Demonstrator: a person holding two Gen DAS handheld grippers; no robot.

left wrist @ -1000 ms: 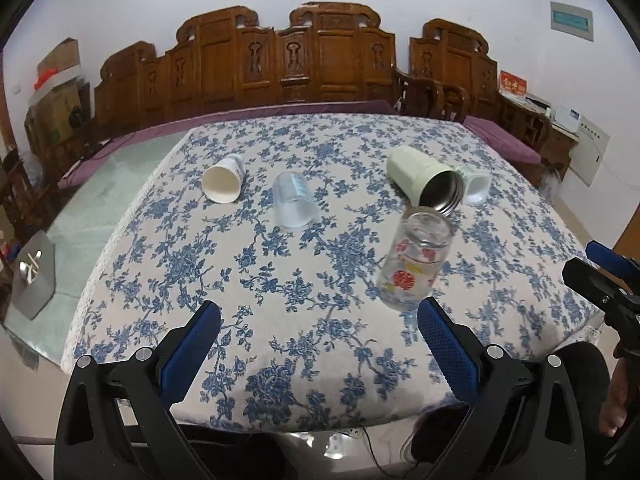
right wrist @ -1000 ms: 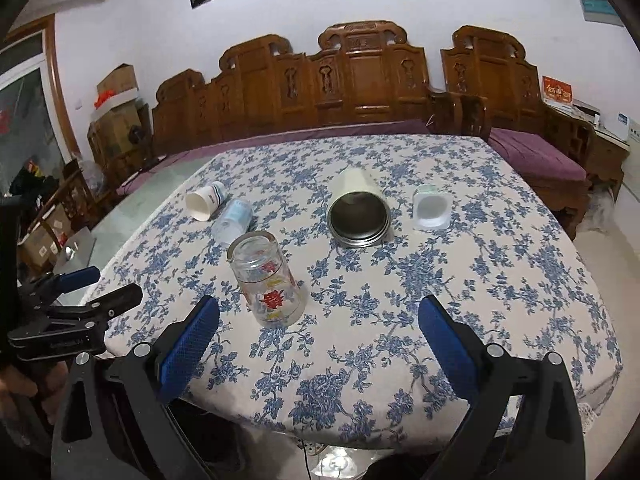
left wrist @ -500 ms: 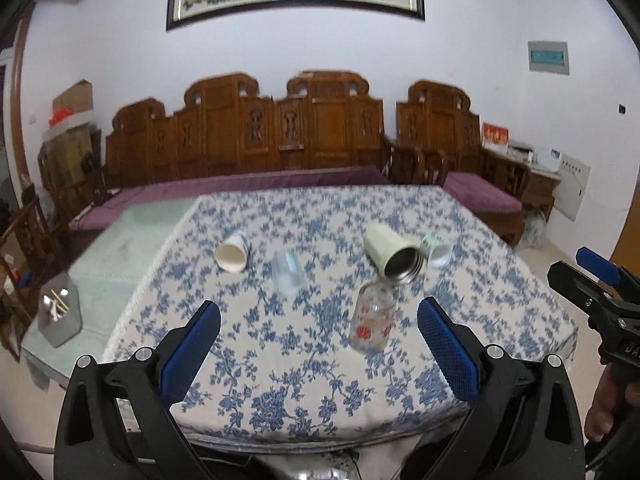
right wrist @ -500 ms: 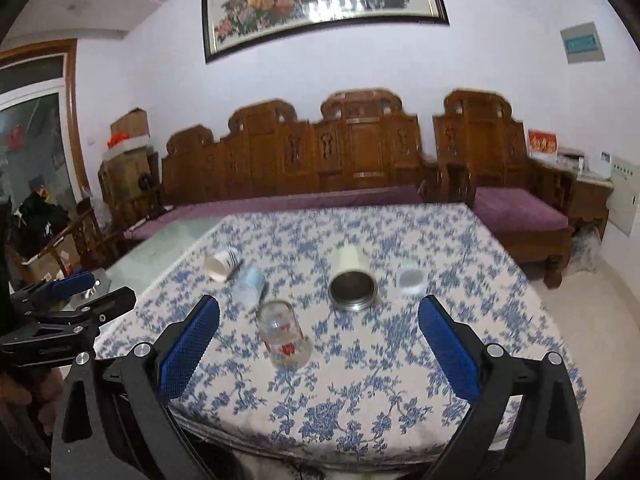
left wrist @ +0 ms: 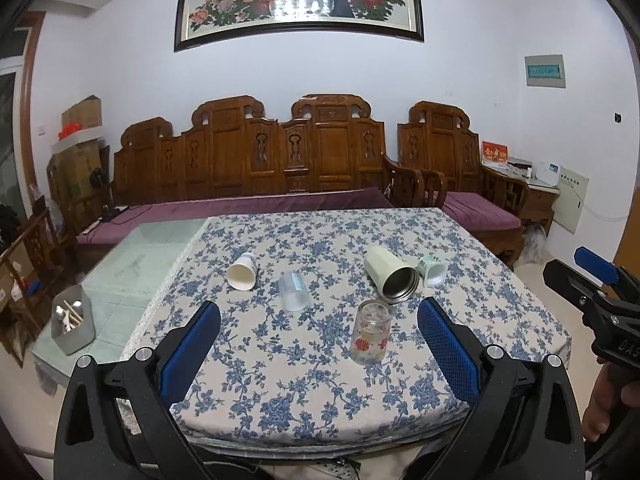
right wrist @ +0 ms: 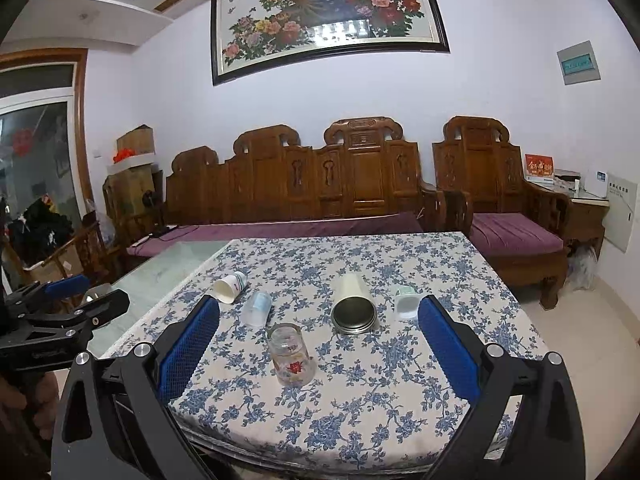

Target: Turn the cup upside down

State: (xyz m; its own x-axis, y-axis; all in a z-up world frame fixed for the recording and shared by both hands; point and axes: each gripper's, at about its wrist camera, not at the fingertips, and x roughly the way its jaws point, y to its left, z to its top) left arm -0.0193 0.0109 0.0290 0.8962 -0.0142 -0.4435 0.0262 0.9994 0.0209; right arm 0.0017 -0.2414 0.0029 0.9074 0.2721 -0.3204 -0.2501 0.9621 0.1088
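Glass cup (right wrist: 291, 356) stands upright, nearer than the steel tumbler (right wrist: 354, 308); your right tongs (right wrist: 319, 350), spread and empty, face it straight; left tongs (left wrist: 319, 350) are spread too.

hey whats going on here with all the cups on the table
A person holds a pair of tongs in each hand, the left tongs and the right tongs, both open, empty and held back from the near edge of the table. Nothing is gripped. The flower-printed glass stands on the cloth, seemingly mouth down. Four others lie on their sides behind it: a paper cup, a clear plastic cup, a cream steel tumbler and a small white cup.
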